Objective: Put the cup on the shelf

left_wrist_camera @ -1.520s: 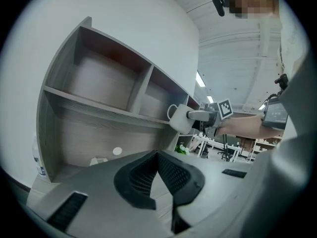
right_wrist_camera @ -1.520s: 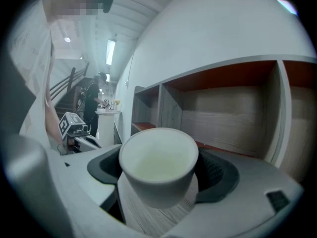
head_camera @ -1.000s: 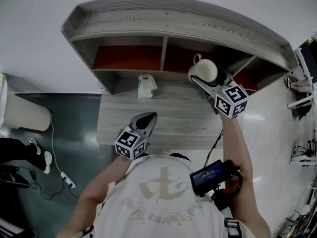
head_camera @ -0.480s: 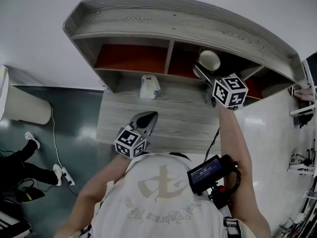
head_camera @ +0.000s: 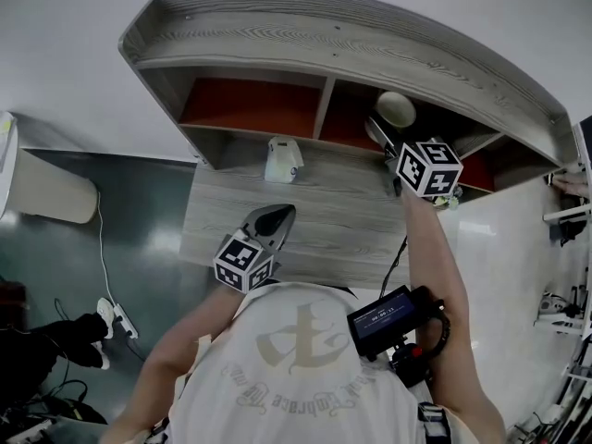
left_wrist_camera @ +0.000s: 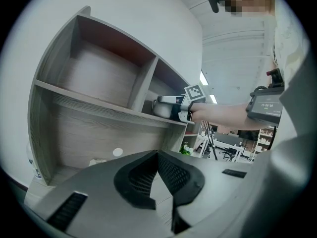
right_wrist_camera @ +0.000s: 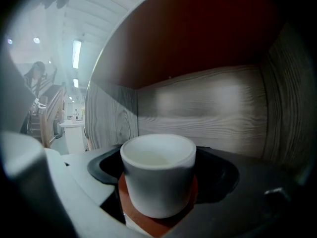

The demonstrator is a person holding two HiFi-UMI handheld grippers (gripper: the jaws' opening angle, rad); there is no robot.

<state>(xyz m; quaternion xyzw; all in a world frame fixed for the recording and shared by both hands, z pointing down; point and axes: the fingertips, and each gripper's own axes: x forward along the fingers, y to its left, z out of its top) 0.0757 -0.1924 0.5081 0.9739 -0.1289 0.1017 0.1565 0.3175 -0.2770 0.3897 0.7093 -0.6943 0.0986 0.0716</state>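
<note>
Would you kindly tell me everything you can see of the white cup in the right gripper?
The cup is plain white, seemingly glazed ceramic, with a thick rounded rim and slightly tapering wall, upright and apparently empty. The right gripper clamps it between dark jaws inside an upper compartment of the shelf, among grey wood-grain walls. A reddish surface shows directly beneath; whether the cup rests on it I cannot tell.

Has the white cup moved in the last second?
Yes. The cup, held by the right hand-held gripper, has gone further into the right compartment of the shelf, past its front edge.
</note>
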